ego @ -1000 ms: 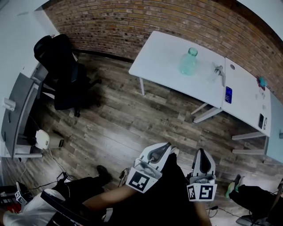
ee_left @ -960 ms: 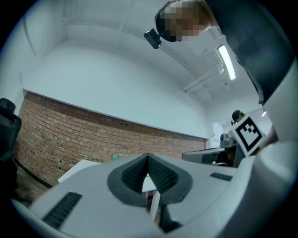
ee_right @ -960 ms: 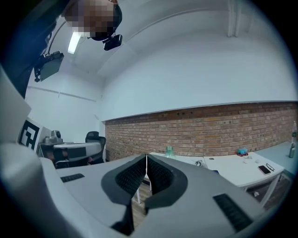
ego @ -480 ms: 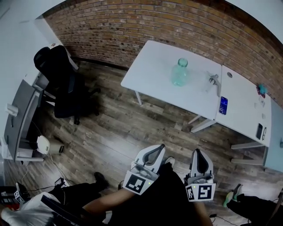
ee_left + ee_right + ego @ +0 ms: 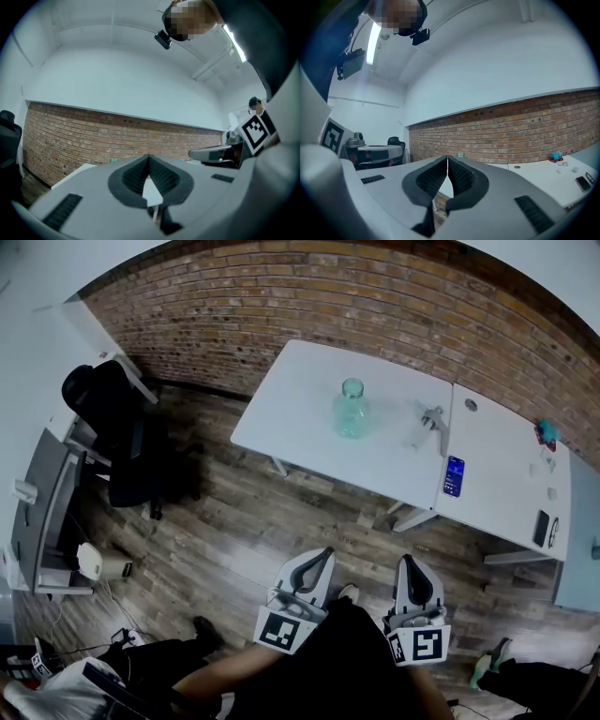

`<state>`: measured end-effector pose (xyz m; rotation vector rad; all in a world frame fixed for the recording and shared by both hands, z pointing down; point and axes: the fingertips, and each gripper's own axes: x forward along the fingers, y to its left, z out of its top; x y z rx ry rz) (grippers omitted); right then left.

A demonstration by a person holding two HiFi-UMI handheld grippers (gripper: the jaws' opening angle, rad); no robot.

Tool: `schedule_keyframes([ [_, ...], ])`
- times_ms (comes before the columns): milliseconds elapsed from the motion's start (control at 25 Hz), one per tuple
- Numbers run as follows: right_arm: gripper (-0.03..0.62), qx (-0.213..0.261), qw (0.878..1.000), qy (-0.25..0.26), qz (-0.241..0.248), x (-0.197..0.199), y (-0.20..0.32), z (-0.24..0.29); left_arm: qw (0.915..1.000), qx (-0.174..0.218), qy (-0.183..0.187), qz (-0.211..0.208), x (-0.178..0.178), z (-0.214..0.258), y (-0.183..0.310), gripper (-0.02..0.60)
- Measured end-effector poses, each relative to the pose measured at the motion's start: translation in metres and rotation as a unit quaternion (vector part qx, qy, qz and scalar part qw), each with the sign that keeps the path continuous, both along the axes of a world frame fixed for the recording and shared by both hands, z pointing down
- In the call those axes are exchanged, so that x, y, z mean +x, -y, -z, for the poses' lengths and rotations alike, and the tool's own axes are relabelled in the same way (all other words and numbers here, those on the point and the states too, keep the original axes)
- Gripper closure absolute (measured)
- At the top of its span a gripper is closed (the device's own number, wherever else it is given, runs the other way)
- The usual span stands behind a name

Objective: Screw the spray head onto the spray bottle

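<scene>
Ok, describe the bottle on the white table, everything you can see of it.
The bottle is see-through and pale green, plastic or glass by its look, with a rounded body and a short neck that bears no head. It stands upright on the white table, touching only the tabletop. The spray head lies apart from it, to its right.

Head view: the left tongs (image 5: 324, 553) and right tongs (image 5: 407, 561) are held side by side low in the frame, near 6 o'clock and apart from each other. The left tongs point toward 1 o'clock, the right tongs toward 12 o'clock. The left marker cube (image 5: 284, 631) and right marker cube (image 5: 418, 645) sit at their rear ends. The left forearm (image 5: 225, 676) enters from 8 o'clock. Gripper views: both pairs of jaws meet tip to tip with nothing between them.
</scene>
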<state>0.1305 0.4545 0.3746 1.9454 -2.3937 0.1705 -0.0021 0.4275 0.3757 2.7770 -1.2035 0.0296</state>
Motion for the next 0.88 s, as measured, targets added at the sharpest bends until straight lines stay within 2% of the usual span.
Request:
schedule_keyframes([
  [120,0.585,0.0,1.0,0.004,0.008,0.015,0.006,-0.003,0.9999,-0.002,-0.006,0.011,0.014,-0.002,0.009,0.583],
  [400,0.586,0.016,1.0,0.014,0.011,0.052,0.01,0.001,1.0,0.007,-0.005,0.001,0.058,0.003,0.009,0.583],
  [600,0.585,0.014,1.0,0.016,0.006,0.065,0.011,0.002,1.0,0.004,-0.001,-0.006,0.067,0.004,0.019,0.583],
  [760,0.586,0.004,1.0,0.016,-0.005,0.072,0.015,-0.004,0.9993,0.032,-0.013,-0.011,0.067,0.008,0.034,0.583],
  [880,0.586,0.008,1.0,0.011,-0.017,0.076,0.023,-0.002,0.9995,0.015,-0.011,-0.024,0.075,0.001,0.043,0.583],
])
